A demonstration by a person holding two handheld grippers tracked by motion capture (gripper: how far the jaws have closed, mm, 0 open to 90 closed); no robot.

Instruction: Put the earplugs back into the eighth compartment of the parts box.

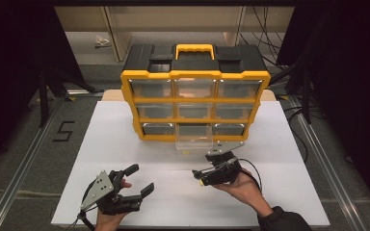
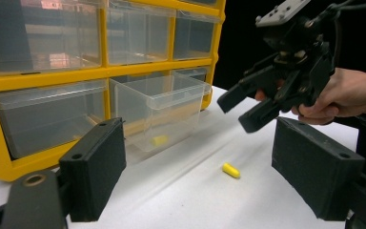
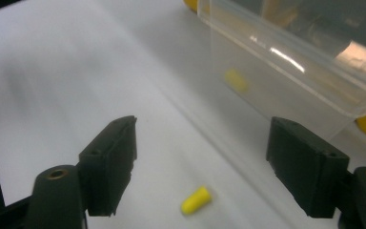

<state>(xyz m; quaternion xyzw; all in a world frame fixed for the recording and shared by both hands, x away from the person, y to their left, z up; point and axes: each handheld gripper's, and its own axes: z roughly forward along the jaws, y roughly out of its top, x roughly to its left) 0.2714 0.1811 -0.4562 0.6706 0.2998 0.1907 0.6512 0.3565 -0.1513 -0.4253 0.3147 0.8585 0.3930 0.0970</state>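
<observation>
Our right gripper [image 3: 202, 179] hangs just over a yellow earplug [image 3: 196, 200] lying loose on the white table [image 1: 125, 144], jaws spread wide to either side of it, pads not touching. From the left gripper view the same plug [image 2: 230, 170] sits in front of the pulled-out drawer [image 2: 159, 112], bottom row, middle slot of the yellow organiser [image 1: 195, 103]. A second plug [image 2: 160, 140] already lies inside that drawer.

Our left gripper [image 1: 125, 190] waits near the table's front edge, jaws spread, holding nothing, well apart from the plug.

Now the risks, as we judge them. The plug is small, round and light, and it lies nearer one pad than the other, so as the jaws come in that pad could nudge it and roll it away. Come down too low and the pads scrape the table; stay too high and they meet above it. Squeeze off-centre and the foam may squirt out. The drawer's clear front wall stands near the far pad, and a bump could shove it back in.
</observation>
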